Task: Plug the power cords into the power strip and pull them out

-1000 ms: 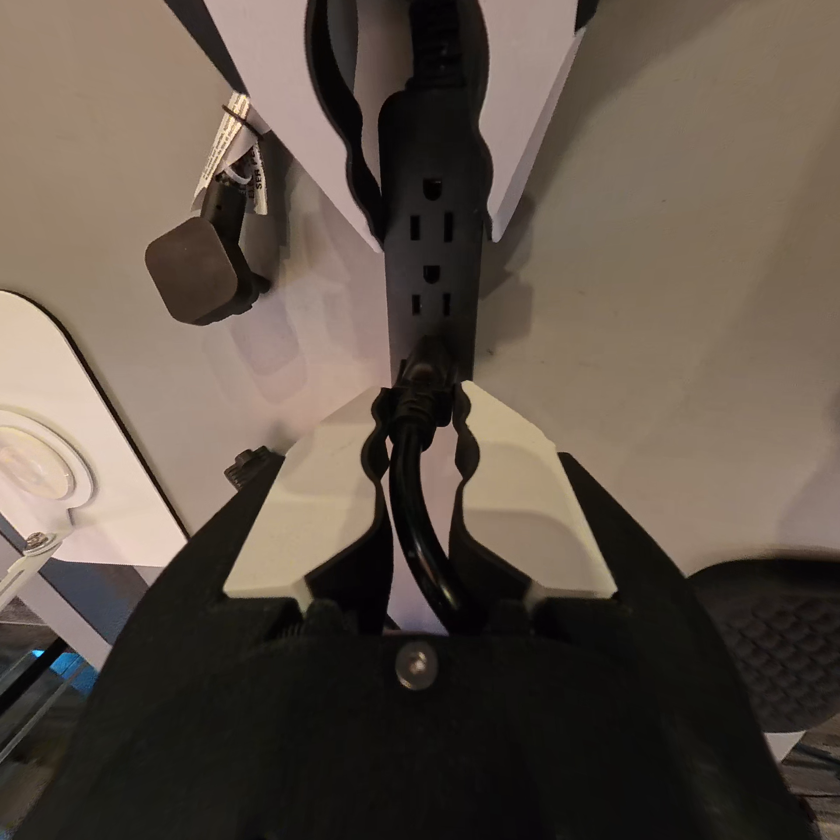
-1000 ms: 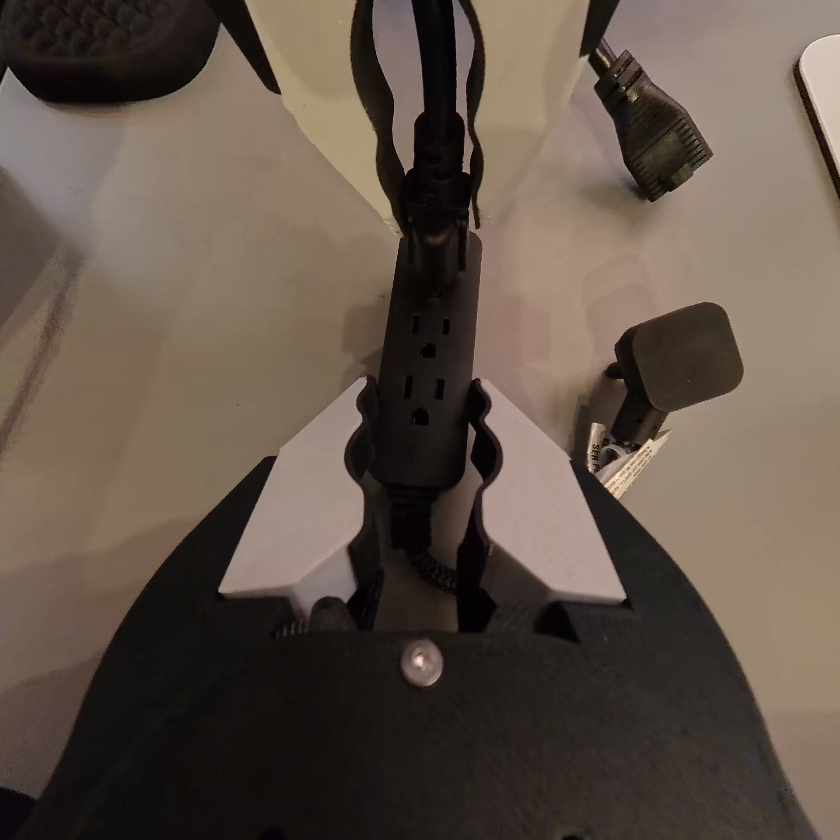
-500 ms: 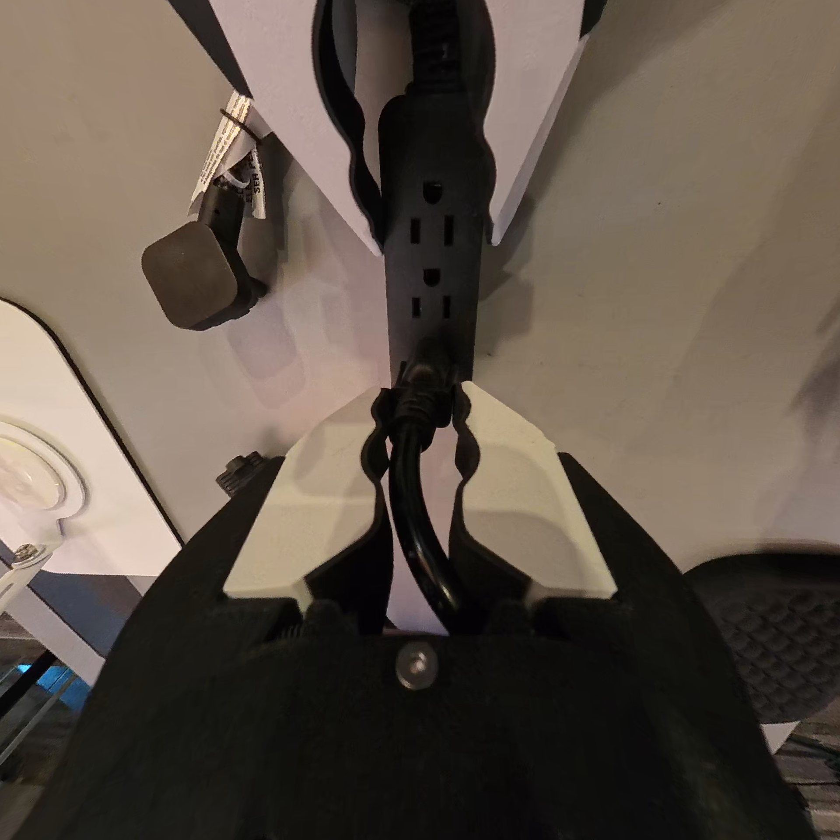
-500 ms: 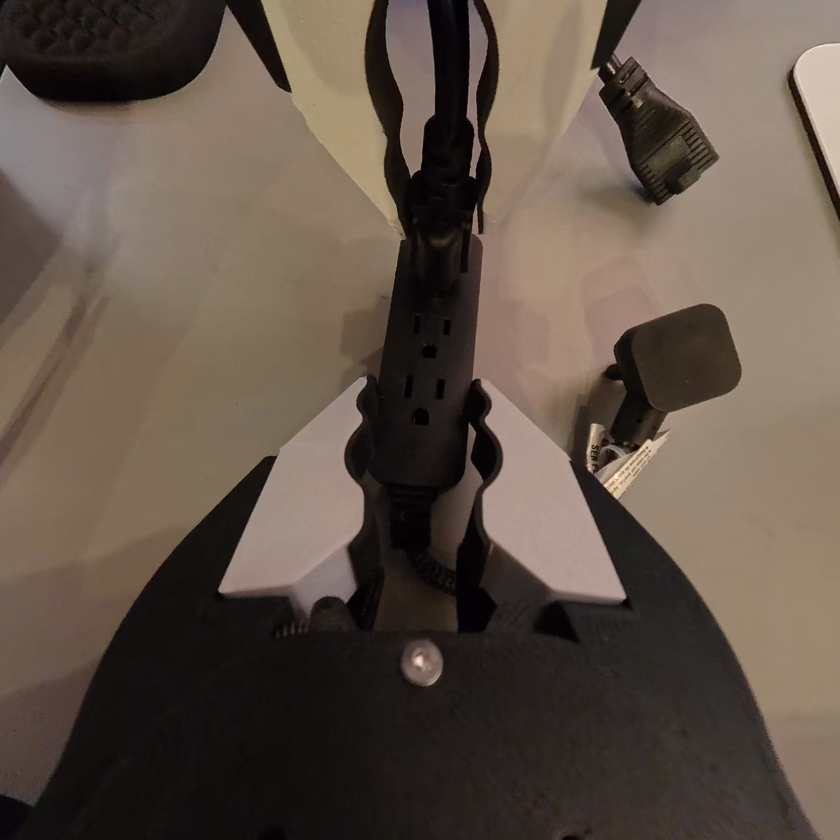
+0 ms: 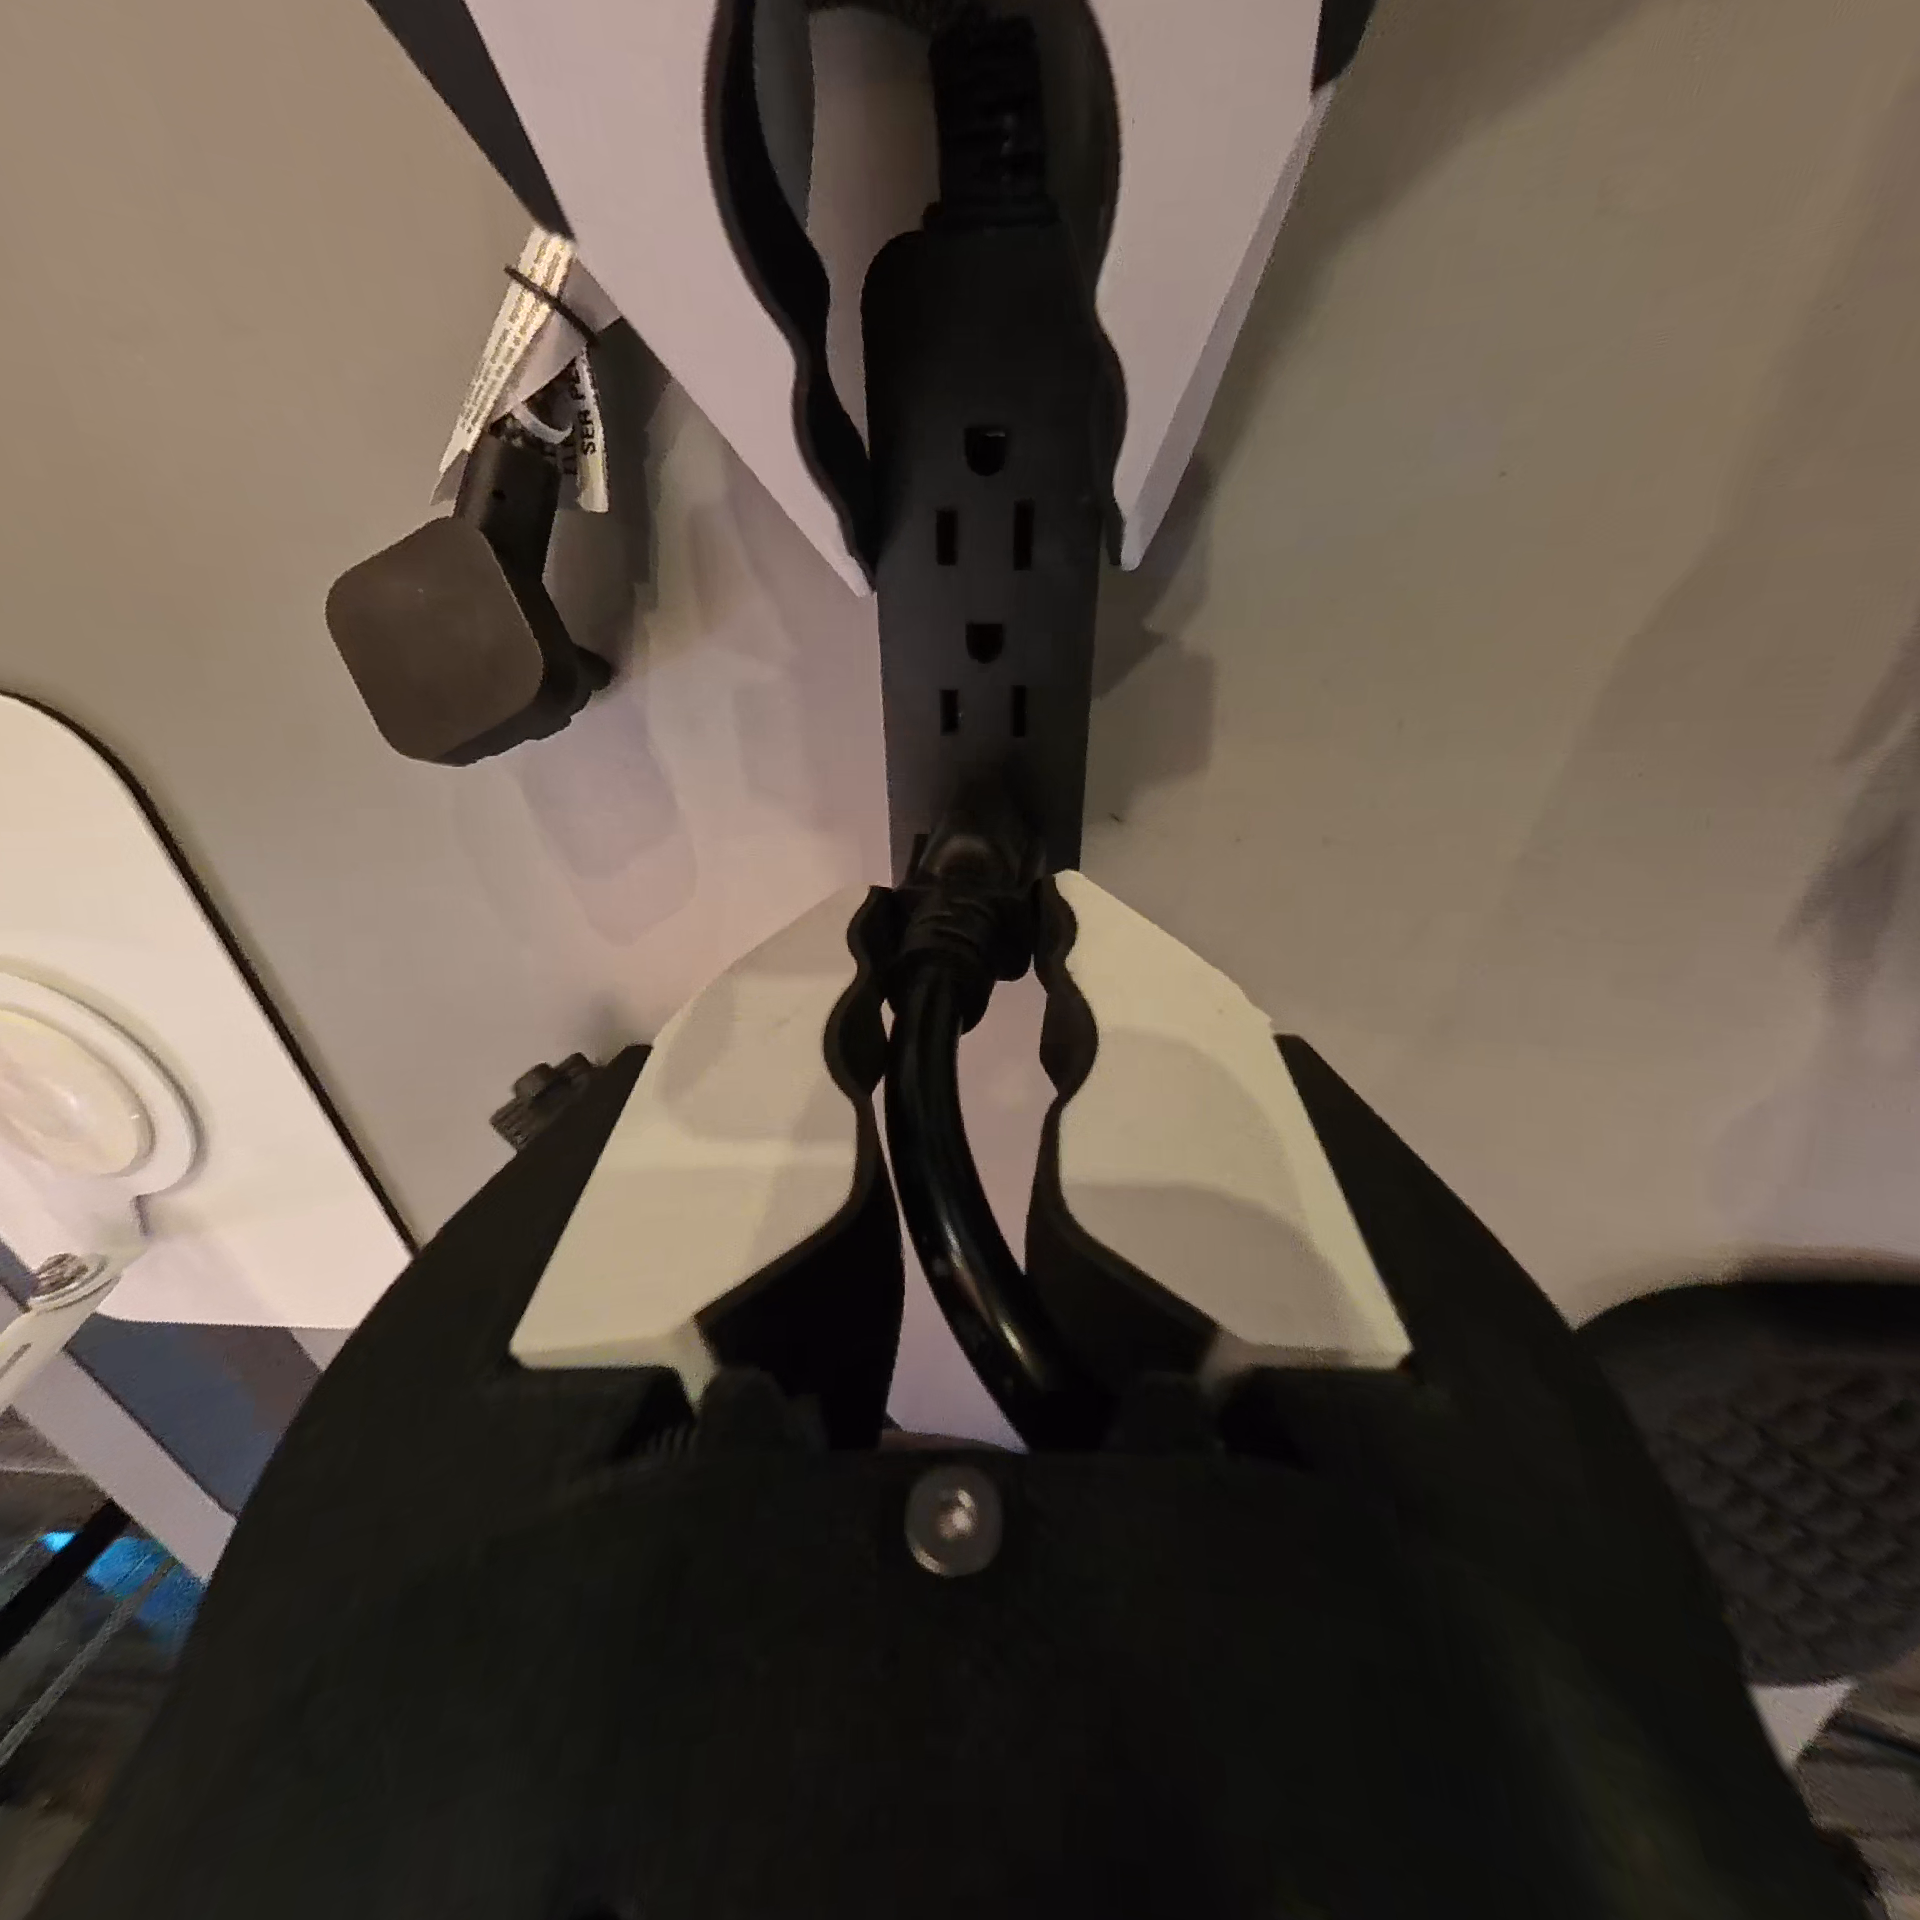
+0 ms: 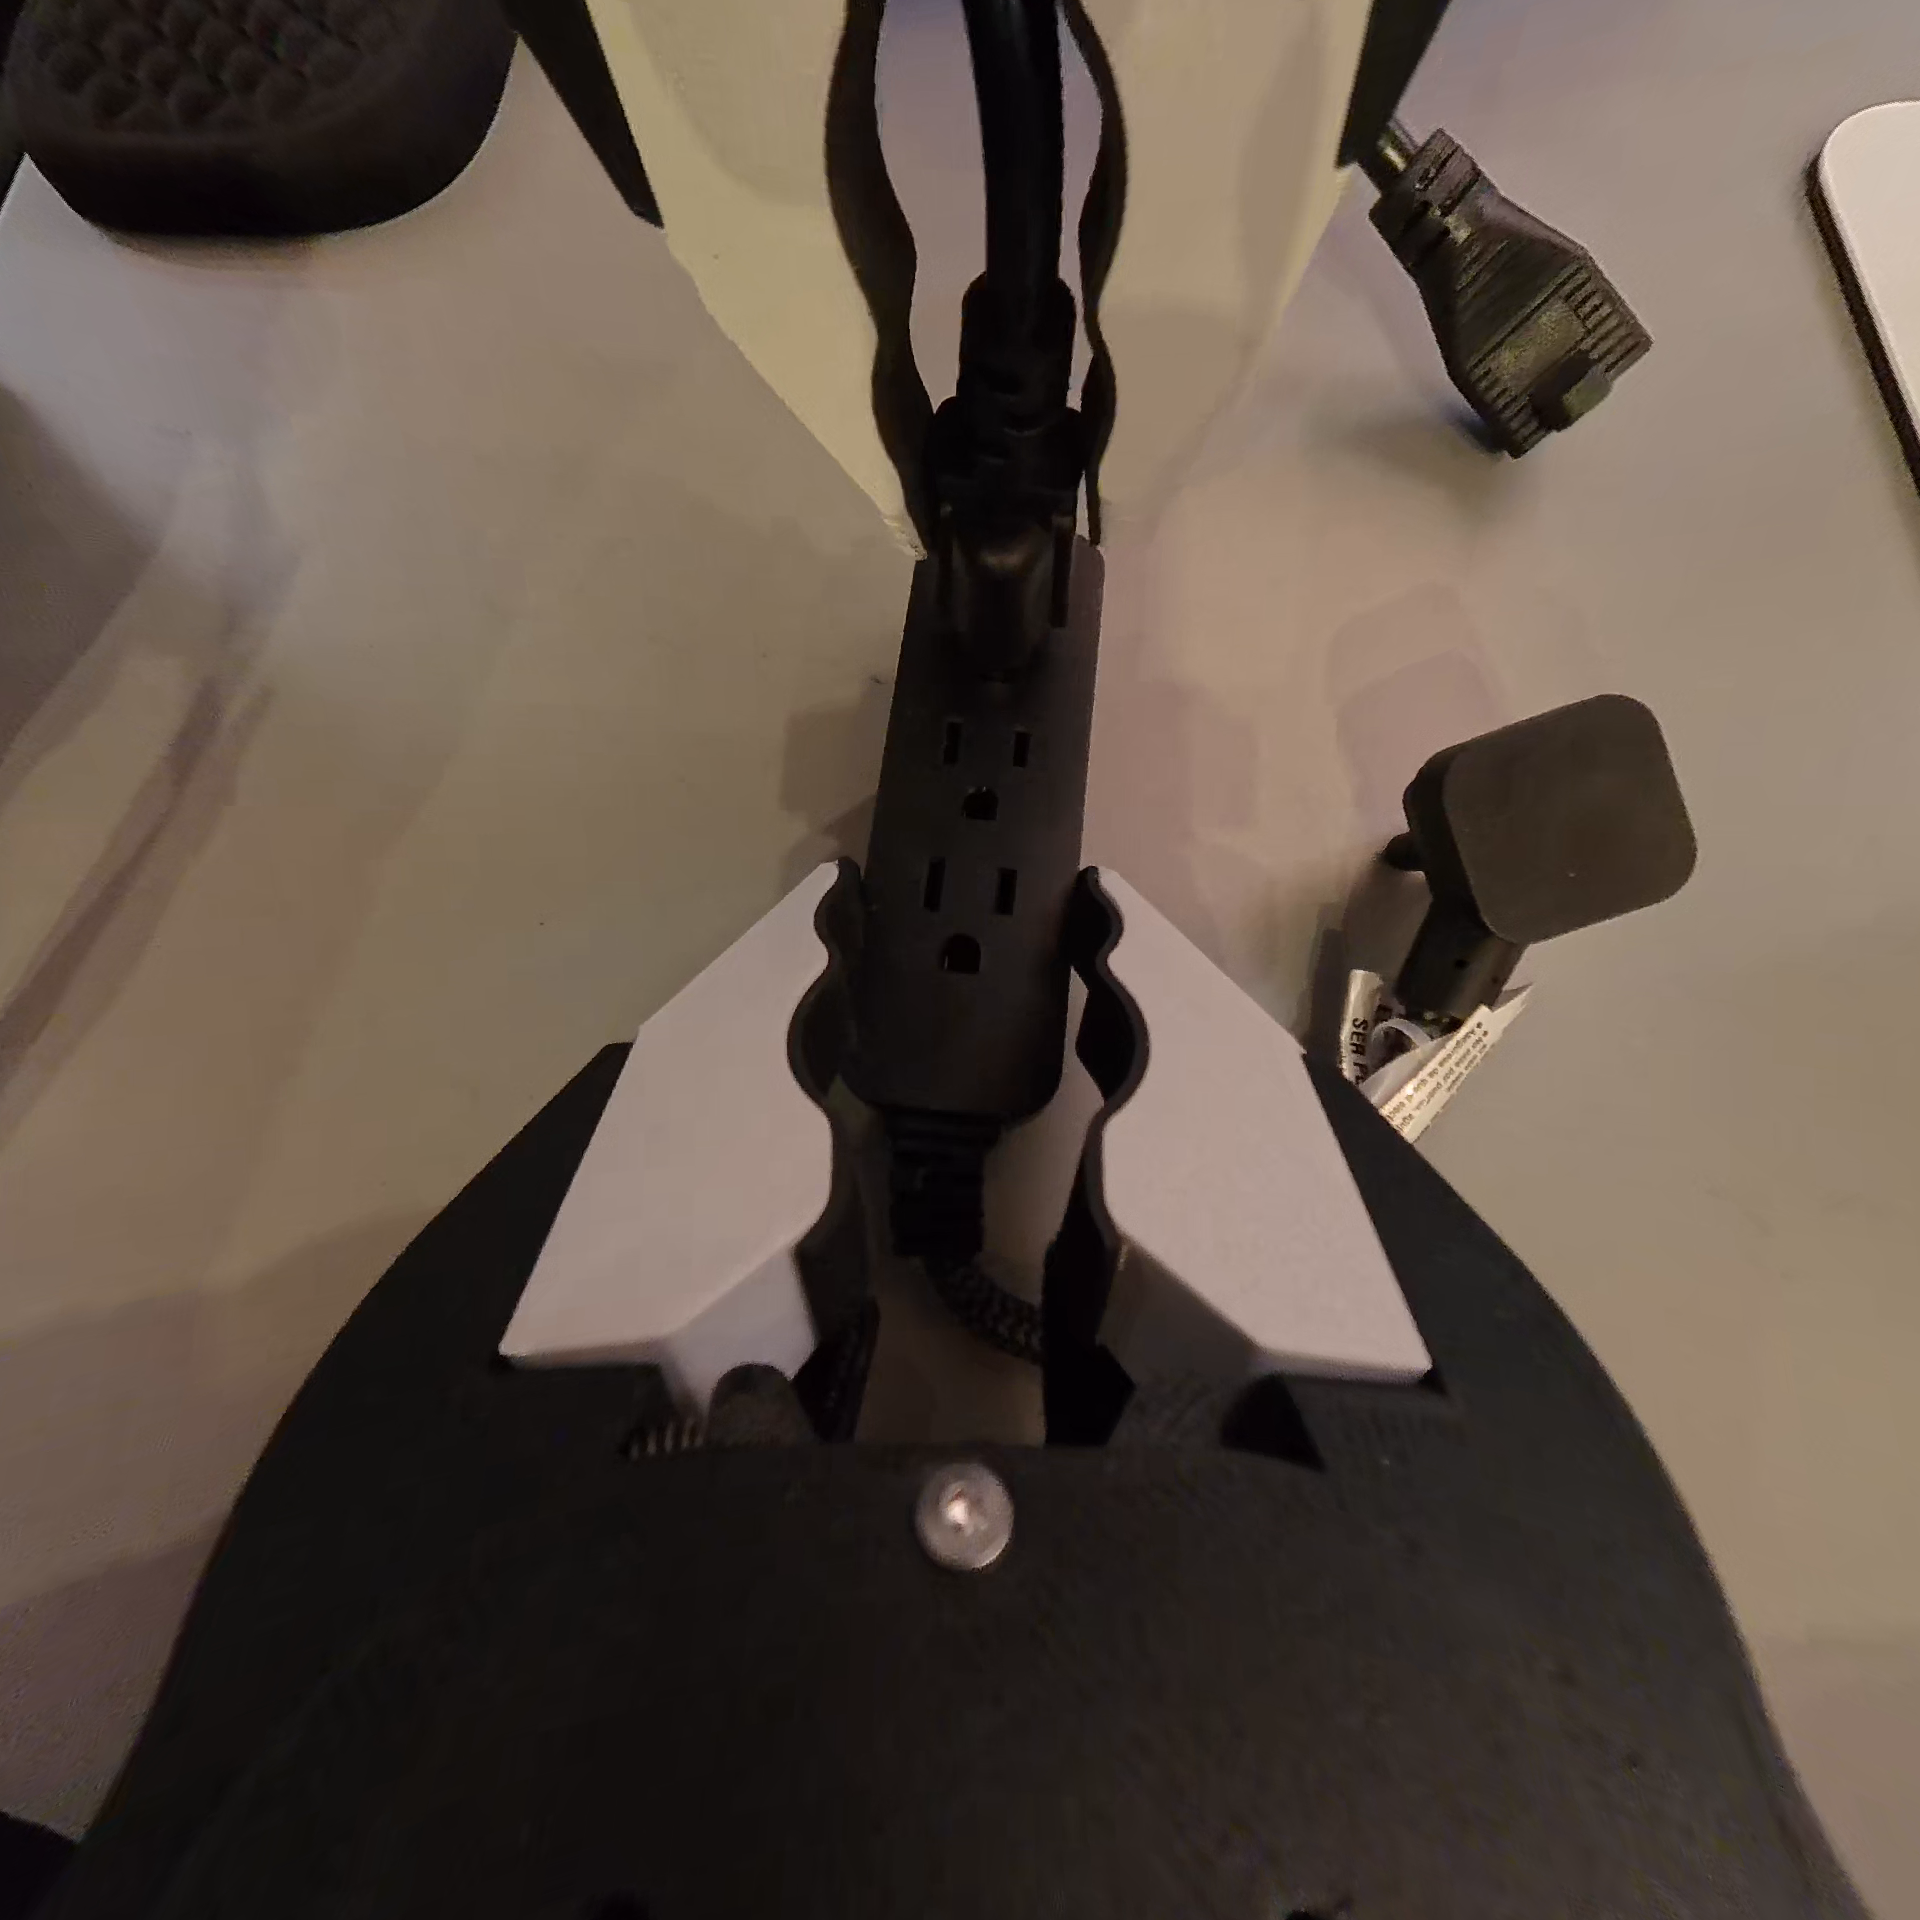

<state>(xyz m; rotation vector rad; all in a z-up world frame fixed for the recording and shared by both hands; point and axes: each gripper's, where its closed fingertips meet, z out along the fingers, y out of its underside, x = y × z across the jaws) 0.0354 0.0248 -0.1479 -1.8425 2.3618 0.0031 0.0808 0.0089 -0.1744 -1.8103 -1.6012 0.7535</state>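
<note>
Barely shifts from a second ago: same two grips, only a slight drift in both views. Pinches the black plug (image 5: 966, 847) in a narrow left claw (image 5: 966, 899), at the near end of the power strip (image 5: 987, 644), with the cord (image 5: 956, 1195) looping back between the fingers. Clamps the strip's cable end in a narrow right claw (image 6: 966, 894), pinning it flat on the bench (image 5: 1507, 623). Looks seated, or nearly so, in the end outlet; blades hidden, so depth uncertain. Leaves two outlets bare between the claws. Off to one side, loose on the bench and well apart from the strip: a square plug (image 5: 436, 644) with a paper tag, and a moulded plug (image 6: 1496, 301).

Probably finishing the push-in or starting the pull-out. Either way, best to move straight along the blade axis, without twisting or rocking, gripping the plug body rather than the cord. Needs a firm counter-hold from the right claw to stop any lifting or sliding of the strip.
</note>
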